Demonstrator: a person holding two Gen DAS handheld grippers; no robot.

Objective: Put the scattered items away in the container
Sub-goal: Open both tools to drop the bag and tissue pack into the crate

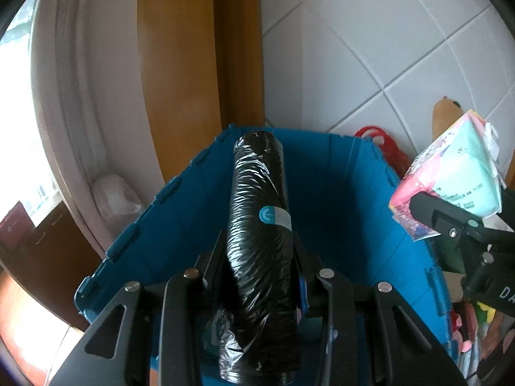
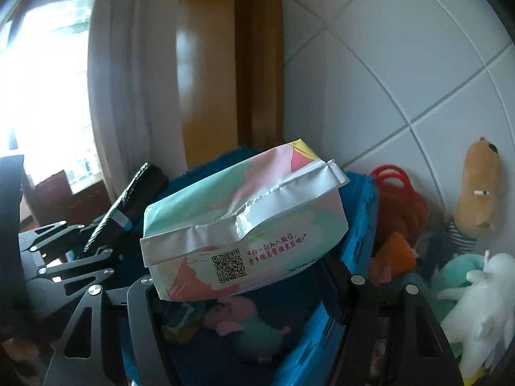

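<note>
Left wrist: left hand-held gripper [image 1: 257,276] clamped on black bag roll [image 1: 260,244], long axis pointing ahead over blue crate [image 1: 347,199].

Right wrist: right hand-held gripper [image 2: 244,286] gripping tissue pack [image 2: 244,222] above crate; plush toys [image 2: 476,308] outside, right.

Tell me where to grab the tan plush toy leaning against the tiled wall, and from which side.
Grip the tan plush toy across its narrow middle, coming from the front, away from the wall. It stands nearly upright against the tiles, so the back is blocked, and its long, slim body suits fingers closing on its two sides. Both grippers are full now.
</note>
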